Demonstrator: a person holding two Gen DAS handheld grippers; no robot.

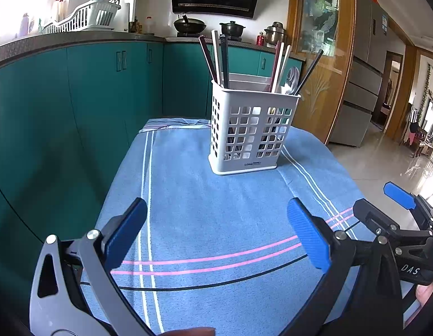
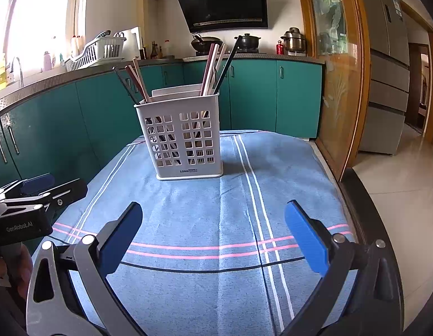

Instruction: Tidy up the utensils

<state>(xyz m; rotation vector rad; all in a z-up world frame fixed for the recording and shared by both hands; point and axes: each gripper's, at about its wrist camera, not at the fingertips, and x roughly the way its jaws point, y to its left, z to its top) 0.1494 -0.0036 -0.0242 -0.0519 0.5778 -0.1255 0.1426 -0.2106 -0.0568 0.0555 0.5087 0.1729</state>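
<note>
A white perforated utensil holder (image 1: 251, 134) stands upright on a blue striped cloth (image 1: 211, 224); it also shows in the right wrist view (image 2: 185, 140). It holds several chopsticks (image 1: 216, 58) and a metal spoon (image 1: 290, 79) in two compartments; the chopsticks (image 2: 213, 70) show in the right view too. My left gripper (image 1: 216, 232) is open and empty, above the cloth well short of the holder. My right gripper (image 2: 213, 235) is open and empty, also short of the holder. Each gripper shows at the edge of the other's view: the right gripper (image 1: 384, 204), the left gripper (image 2: 51, 183).
Teal cabinets (image 1: 76, 106) run along the left and back. The counter carries a dish rack (image 1: 85, 16), a wok (image 1: 190, 23) and pots (image 1: 232, 28). A wood-framed glass door (image 1: 323, 56) and a tiled floor (image 1: 384, 162) lie right of the table edge.
</note>
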